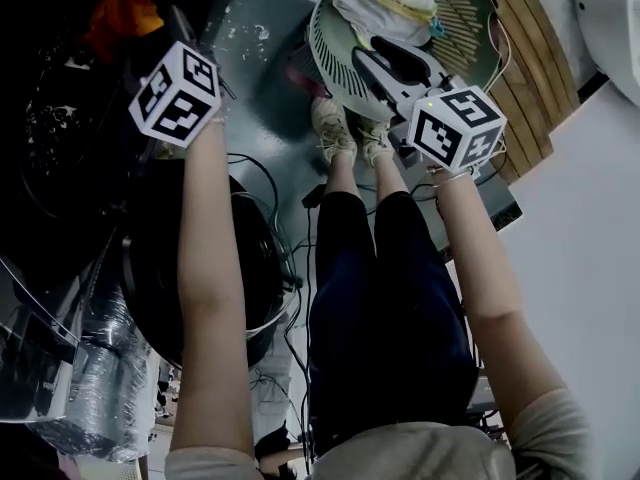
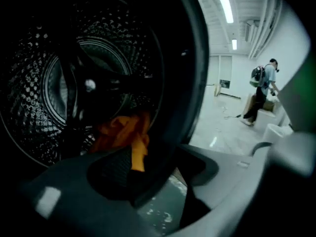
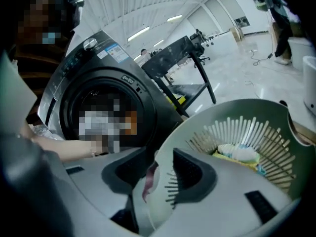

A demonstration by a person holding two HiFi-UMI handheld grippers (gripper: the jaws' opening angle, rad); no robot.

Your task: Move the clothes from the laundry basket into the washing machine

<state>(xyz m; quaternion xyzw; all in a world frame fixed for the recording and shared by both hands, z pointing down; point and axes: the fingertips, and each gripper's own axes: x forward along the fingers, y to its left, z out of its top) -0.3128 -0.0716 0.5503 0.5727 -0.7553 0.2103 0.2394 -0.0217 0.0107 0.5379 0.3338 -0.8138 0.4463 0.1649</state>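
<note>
A pale green slatted laundry basket [image 1: 330,63] [image 3: 222,113] holds white, yellow and blue clothes [image 1: 392,3] [image 3: 240,153]. My right gripper [image 1: 392,65] [image 3: 155,176] is open and straddles its near rim, one pad inside and one outside. A pinkish cloth [image 3: 147,184] hangs at that rim between the jaws, and no pad presses on it. My left gripper [image 2: 155,177], with its marker cube [image 1: 175,93], is open at the mouth of the washing machine drum [image 2: 49,83]. An orange garment [image 2: 123,132] [image 1: 120,13] lies inside the drum, beyond the jaws.
The dark front-loading washing machine [image 3: 98,83] stands left of the basket, its round door [image 1: 205,268] swung open below my left arm. Cables [image 1: 290,258] trail on the grey floor by my shoes. A black folding stand [image 3: 182,48] and a distant person [image 2: 261,93] are behind.
</note>
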